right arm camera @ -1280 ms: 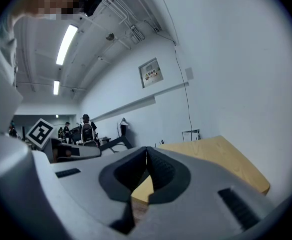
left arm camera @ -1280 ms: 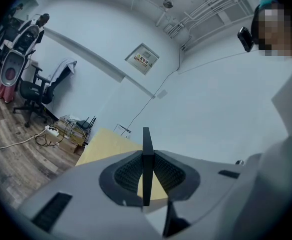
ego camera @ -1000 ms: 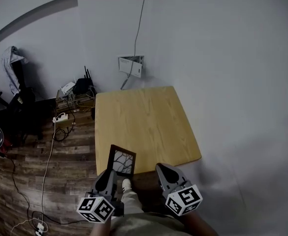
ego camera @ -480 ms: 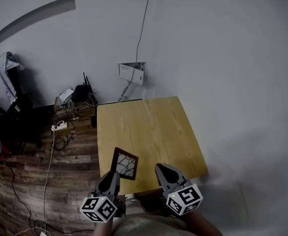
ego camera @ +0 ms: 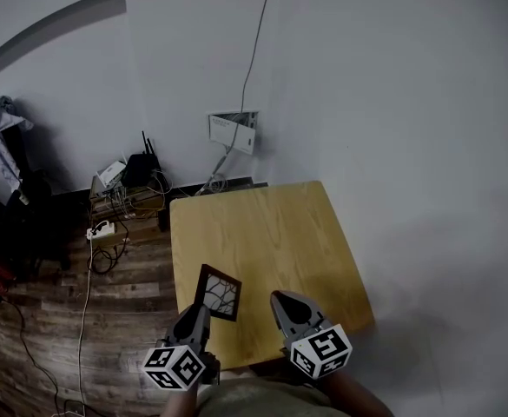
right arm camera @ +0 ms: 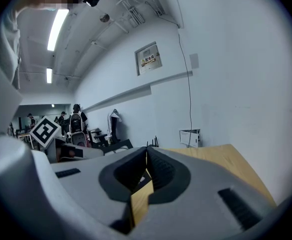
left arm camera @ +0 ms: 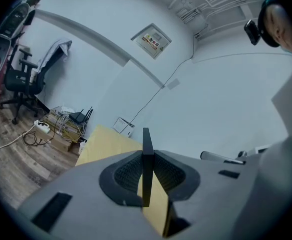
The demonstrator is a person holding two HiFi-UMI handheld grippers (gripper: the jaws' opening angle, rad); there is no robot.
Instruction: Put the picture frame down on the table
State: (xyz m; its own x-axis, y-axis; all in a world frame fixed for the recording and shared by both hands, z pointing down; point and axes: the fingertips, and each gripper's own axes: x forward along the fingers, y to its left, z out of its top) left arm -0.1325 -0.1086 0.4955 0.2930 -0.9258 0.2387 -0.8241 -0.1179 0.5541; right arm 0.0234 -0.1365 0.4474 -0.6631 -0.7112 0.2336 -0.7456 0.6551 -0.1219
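Since the left gripper (ego camera: 193,318) has its jaws clamped on the lower edge of the picture frame (ego camera: 218,293), that hand alone is placed to set it down. Seen along the jaws, the frame stands edge-on and upright between them, rising up and away from the grip. It hangs over the near left part of the table (ego camera: 271,224), apparently not yet resting on the wood. The right gripper (ego camera: 290,307), just to its right, has its jaws pressed together on nothing.
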